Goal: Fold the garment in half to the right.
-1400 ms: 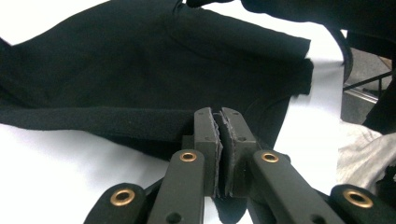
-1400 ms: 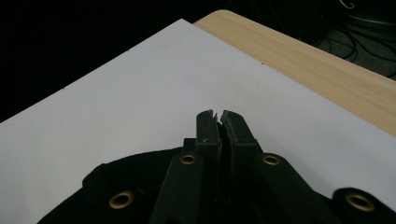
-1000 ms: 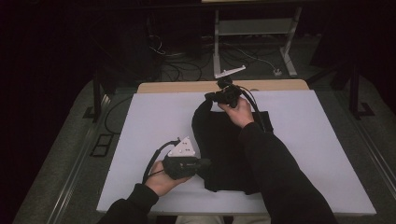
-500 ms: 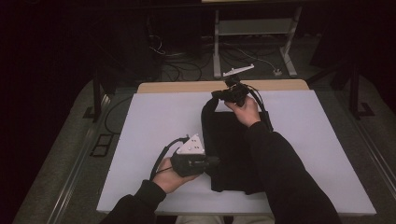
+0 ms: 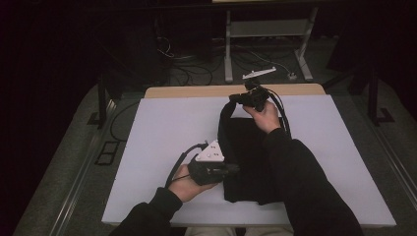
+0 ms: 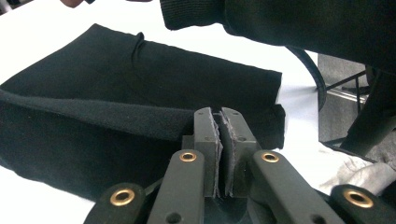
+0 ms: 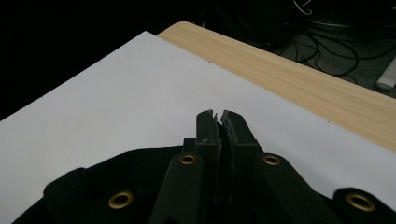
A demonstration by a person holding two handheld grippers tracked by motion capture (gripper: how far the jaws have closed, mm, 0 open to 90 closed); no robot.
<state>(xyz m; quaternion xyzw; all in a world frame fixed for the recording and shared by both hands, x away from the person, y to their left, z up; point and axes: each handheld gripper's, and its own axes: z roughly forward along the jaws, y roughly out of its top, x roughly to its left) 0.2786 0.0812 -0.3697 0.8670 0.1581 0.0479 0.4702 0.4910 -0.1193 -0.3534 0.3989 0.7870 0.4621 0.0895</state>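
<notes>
From above, we are seeing a black cloth point(image 5: 246, 162) lying mid-desk point(image 5: 162, 123); the right gripper point(image 5: 235, 100) is lifting its 12 o'clock edge, the left gripper point(image 5: 234, 168) pinning its 9 o'clock edge. Left gripper view: jaws closing on a fold. Right gripper view: jaws pinching cloth. We are advising both grips firm, folding slowly toward 6 o'clock.
</notes>
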